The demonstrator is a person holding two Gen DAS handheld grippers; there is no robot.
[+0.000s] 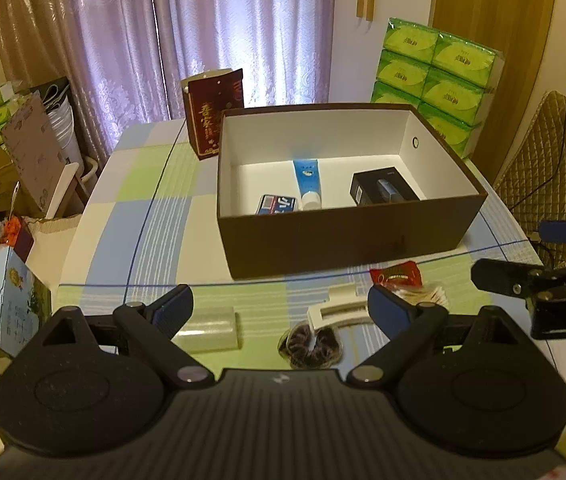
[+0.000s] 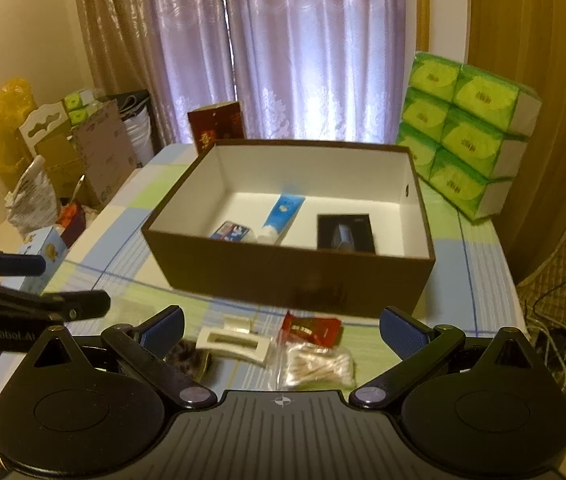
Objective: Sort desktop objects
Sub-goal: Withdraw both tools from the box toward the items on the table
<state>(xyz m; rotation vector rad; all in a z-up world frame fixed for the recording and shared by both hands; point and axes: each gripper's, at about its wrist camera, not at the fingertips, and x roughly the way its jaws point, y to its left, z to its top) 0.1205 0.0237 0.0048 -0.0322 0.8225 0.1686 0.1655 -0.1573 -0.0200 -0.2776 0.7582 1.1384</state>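
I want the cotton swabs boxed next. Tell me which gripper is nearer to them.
Right. The right gripper hangs open right over the cotton swabs, which lie between its fingers. The left gripper, also open, hangs further left, over the scrunchie.

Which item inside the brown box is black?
The black carton at the right of the brown box; the tube and small carton are blue.

- I'm seeing one brown box (image 2: 283, 280) holding three things: one blue tube (image 2: 281, 216), one toothpaste carton (image 2: 229, 232), one black box (image 2: 345, 232).
- I'm counting five loose items: one hair claw (image 2: 233, 344), one scrunchie (image 1: 309, 344), one red packet (image 2: 311, 328), one bag of cotton swabs (image 2: 317, 366), one tape roll (image 1: 207, 328).
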